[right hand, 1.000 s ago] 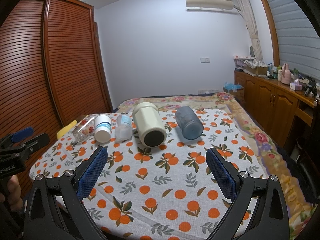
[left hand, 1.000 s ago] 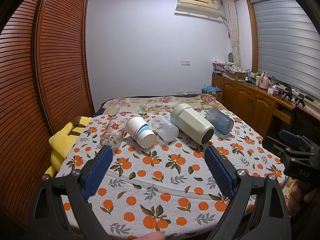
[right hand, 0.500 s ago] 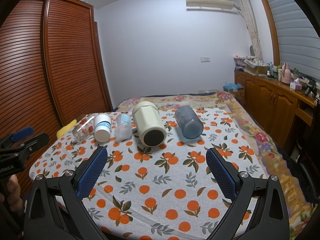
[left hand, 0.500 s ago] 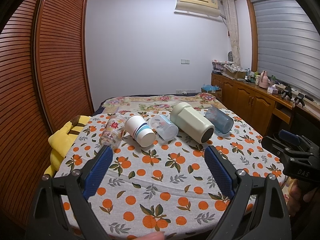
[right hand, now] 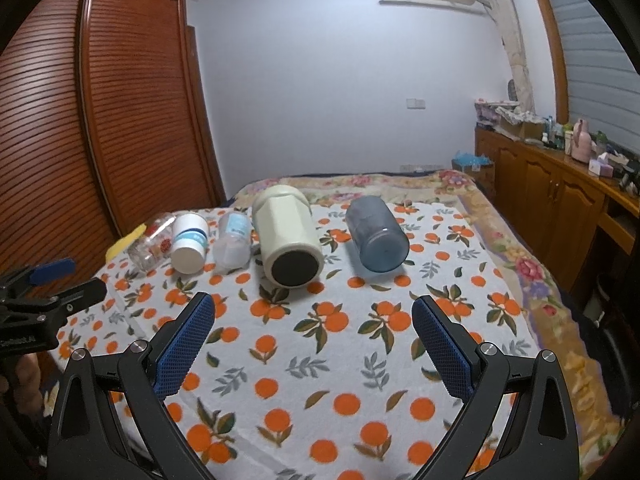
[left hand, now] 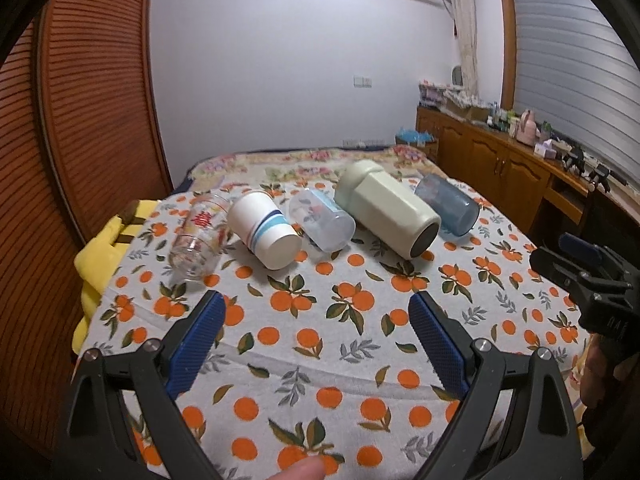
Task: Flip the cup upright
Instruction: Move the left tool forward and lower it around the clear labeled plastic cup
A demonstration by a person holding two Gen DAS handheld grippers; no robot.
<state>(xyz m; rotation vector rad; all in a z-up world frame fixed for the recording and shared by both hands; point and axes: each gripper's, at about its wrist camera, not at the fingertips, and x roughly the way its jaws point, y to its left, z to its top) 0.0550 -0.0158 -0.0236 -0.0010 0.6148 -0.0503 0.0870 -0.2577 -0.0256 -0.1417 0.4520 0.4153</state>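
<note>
Several cups lie on their sides in a row on an orange-print cloth (left hand: 320, 344): a clear glass with red print (left hand: 196, 236), a white paper cup with blue stripes (left hand: 264, 234), a clear plastic cup (left hand: 322, 220), a large cream tumbler (left hand: 386, 212) and a blue-grey cup (left hand: 448, 210). In the right wrist view the tumbler (right hand: 288, 236) and the blue-grey cup (right hand: 376, 234) lie ahead. My left gripper (left hand: 316, 316) is open and empty, short of the row. My right gripper (right hand: 314, 316) is open and empty, also short of the row.
A wooden louvred wardrobe (left hand: 80, 120) stands at the left, with a yellow cloth (left hand: 100, 256) at the bed's left edge. A wooden cabinet (right hand: 560, 208) with clutter runs along the right wall. A floral blanket (right hand: 400, 182) lies behind the cups.
The left gripper has shifted slightly, so the cups sit a little higher in its view. The right gripper has barely moved. Both stay open.
</note>
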